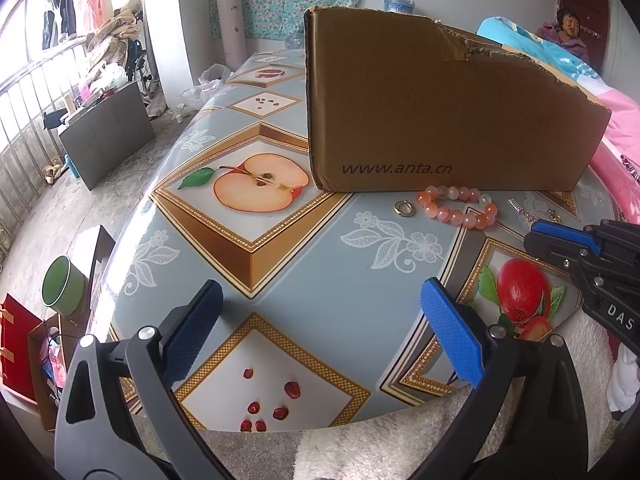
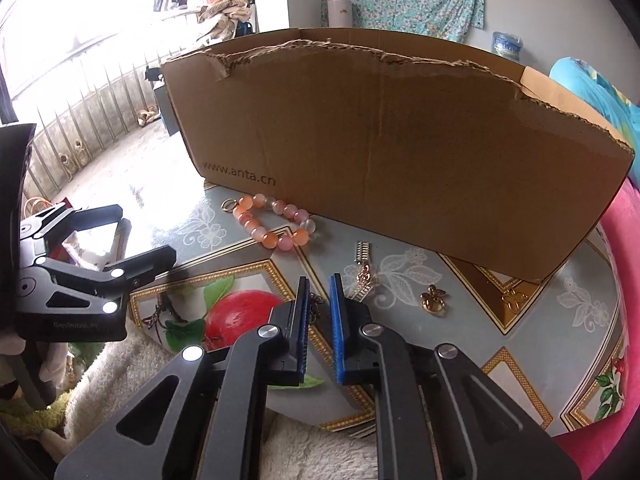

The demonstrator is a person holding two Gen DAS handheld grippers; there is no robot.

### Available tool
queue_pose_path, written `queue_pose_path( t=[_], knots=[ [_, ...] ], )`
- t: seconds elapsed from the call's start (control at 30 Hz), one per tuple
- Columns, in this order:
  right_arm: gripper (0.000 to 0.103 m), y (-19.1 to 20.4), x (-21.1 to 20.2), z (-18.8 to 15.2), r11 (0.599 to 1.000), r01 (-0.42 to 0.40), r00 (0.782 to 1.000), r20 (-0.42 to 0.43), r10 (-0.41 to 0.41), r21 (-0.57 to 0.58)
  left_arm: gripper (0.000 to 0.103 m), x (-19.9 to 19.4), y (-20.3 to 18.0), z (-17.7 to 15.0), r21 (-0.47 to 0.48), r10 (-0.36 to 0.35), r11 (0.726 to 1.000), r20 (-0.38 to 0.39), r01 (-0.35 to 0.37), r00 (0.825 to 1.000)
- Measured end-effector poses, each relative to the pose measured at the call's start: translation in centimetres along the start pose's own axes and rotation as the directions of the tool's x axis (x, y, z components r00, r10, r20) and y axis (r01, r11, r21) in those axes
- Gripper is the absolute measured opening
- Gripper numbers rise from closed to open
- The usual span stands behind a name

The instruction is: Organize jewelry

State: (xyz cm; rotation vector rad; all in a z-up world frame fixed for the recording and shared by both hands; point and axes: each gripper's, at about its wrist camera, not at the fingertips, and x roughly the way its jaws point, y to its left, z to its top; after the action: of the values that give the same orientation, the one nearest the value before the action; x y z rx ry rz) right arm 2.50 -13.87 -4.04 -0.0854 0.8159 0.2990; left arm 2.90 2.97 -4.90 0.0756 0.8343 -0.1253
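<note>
Beside cardboard box [image 2: 400, 152] on table [image 1: 320, 300]: bead bracelet [image 2: 272, 220], left gripper [image 1: 320, 332] jaws apart, right gripper [image 2: 319, 320] jaws nearly together around thin chain [image 2: 316, 306], likely slipping free if pinched loosely.

The left tool [image 1: 320, 332] hangs wide open above the fruit-patterned counter [image 1: 320, 264]. Beside the torn cardboard box [image 1: 440, 112] lie a gold ring [image 1: 403, 208] and a pink bead bracelet [image 1: 458, 205]. The right tool [image 1: 538, 238] enters from the right.
</note>
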Motion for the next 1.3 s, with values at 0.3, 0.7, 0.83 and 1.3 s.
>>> queue_pose_path(
  t=[0.3,0.7,0.83,1.3],
  knots=[
    [0.01,-2.6,-1.4,0.1,0.992,-0.072,0.996,0.05,0.067,0.1,0.096,0.1,0.1,0.2,0.015,-0.014,1.0,-0.005,0.014,1.0],
    [0.011,-3.5,-2.2,-0.8,0.982,-0.103,0.994,0.062,0.094,0.158,0.085,-2.0,-2.4,2.6,0.146,-0.192,0.973,0.064,0.182,0.979],
    [0.011,-3.9,-2.0,-1.0,0.976,-0.123,0.991,0.065,0.113,0.179,0.065,-1.8,-5.5,4.0,0.268,-0.284,0.925,0.019,0.269,0.959],
    [0.011,-6.5,-0.6,-1.3,0.94,-0.221,0.975,0.09,0.205,0.258,0.029,2.5,-10.6,4.8,0.462,-0.258,0.83,-0.181,0.314,0.949]
  ],
)
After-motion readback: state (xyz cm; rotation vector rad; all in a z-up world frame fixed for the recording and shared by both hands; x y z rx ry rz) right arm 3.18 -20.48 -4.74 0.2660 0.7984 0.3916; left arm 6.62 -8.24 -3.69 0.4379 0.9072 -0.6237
